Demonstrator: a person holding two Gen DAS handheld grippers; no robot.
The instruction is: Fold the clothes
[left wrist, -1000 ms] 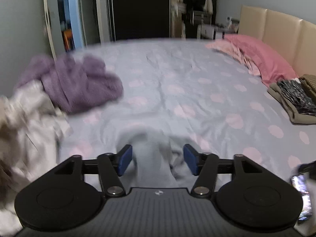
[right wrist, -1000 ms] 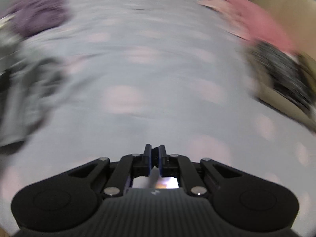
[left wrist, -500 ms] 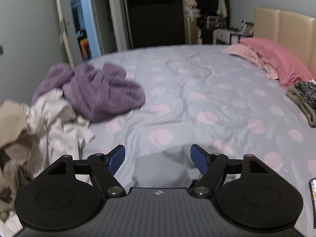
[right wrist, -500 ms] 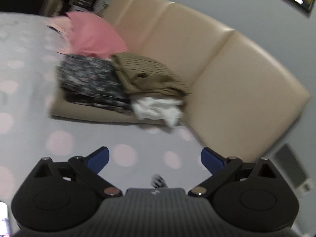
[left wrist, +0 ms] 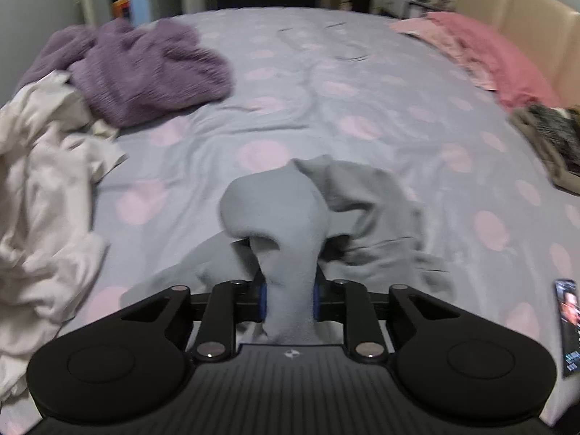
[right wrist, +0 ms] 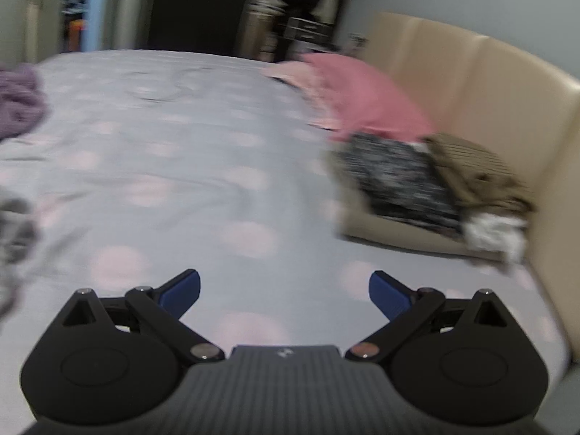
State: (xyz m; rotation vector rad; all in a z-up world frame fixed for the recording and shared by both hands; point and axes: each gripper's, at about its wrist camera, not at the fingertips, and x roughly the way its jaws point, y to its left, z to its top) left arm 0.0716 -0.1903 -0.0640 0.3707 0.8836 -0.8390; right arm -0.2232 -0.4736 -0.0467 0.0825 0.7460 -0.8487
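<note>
1. Fabric now sits between the left tongs point(left wrist: 288, 302): a thick bunch of the grey garment point(left wrist: 326, 214) rises up through the blue pads, whose jaws are closing on it, where a second ago they stood wide with the cloth lying loose between them
2. Grey garment lies crumpled on the dotted bedsheet point(left wrist: 344, 83) just in front of the left tongs, its far part spread to the right, one fold humped up over the pinch
3. Right tongs point(right wrist: 284, 295) are spread wide with nothing between them, above bare sheet; a second ago they were pressed together, so they have let go and swung toward the middle of the bed
4. Folded stack point(right wrist: 409, 181) rests by the headboard point(right wrist: 471, 83) beside the pink pillow point(right wrist: 366, 94), which suggests the last piece is done and a new one is being started
5. Unfolded heap waits at the left: purple garment point(left wrist: 145, 69) and white garment point(left wrist: 43, 166)
6. Next, I judge, the right tongs need a second hold on the grey garment so it can be lifted and laid flat; a pinch on bunched cloth may catch several layers
</note>
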